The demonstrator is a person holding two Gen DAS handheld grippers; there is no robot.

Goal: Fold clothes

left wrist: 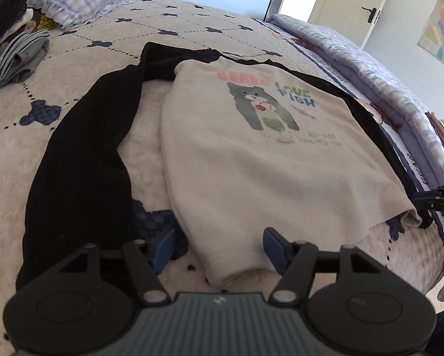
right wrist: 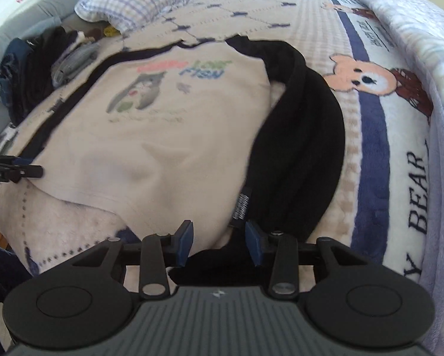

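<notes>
While jaws gape, sweatshirt (left wrist: 245,154) hem between left gripper (left wrist: 219,249) pads.

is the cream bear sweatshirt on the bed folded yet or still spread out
Spread out. The cream sweatshirt lies flat, print side up, on the quilt, both black sleeves stretched out at its sides and the hem unfolded near the fingers.

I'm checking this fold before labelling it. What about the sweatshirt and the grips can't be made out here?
- Sweatshirt hem corner, right wrist view: the right gripper and its body hide whether the jaws pinch it.
- Small print under the bear, both views: too small or blurred to read.
- Black sleeve cuff, left wrist view: hidden behind the left gripper.
</notes>
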